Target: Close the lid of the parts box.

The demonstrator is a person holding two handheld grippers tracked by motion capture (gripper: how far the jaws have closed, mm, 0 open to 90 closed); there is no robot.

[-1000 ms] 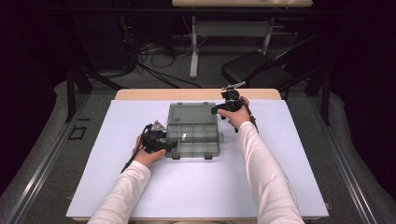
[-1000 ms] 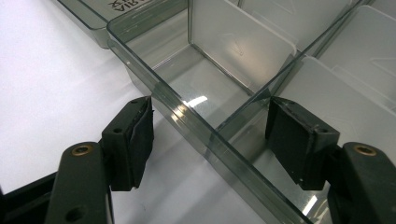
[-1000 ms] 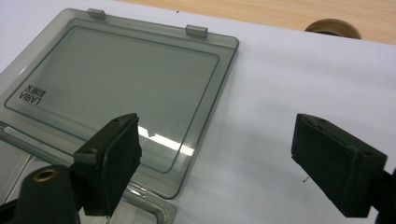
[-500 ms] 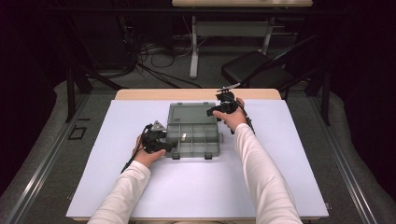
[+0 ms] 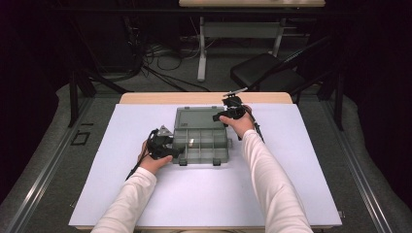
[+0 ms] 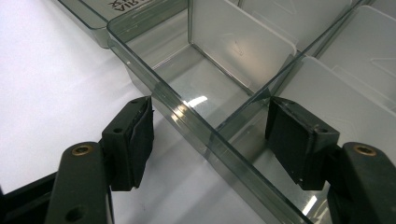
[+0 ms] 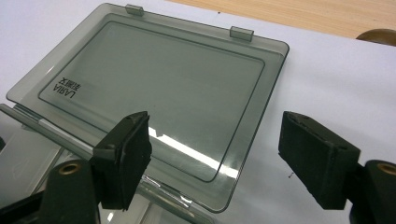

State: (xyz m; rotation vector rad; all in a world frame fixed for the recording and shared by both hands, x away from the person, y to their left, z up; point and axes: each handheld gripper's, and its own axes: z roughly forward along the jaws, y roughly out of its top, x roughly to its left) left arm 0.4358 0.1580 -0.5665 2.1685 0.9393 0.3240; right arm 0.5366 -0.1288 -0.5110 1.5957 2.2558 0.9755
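Note:
An open clear grey compartment box [image 5: 201, 143] sits mid-table, its lid [image 5: 197, 118] lying flat behind it. My left gripper [image 5: 167, 146] is at the box's front left corner. In the left gripper view it [image 6: 210, 140] stands open, straddling the box wall [image 6: 187, 116], one jaw outside and one inside a compartment. My right gripper [image 5: 227, 114] hovers over the lid's right edge. In the right gripper view it [image 7: 215, 158] is open above the near corner of the lid [image 7: 154, 79], holding nothing.
The box rests on a white mat [image 5: 204, 194] that covers a wooden table [image 5: 145, 98]. A small pale item [image 5: 191, 142] lies in one compartment. Two latch tabs [image 7: 241, 32] stick out from the lid's far edge. A dark chair [image 5: 262, 73] stands beyond the table.
My right gripper has shifted a little left and nearer, over the lid's right edge. The left gripper and the box have stayed put.

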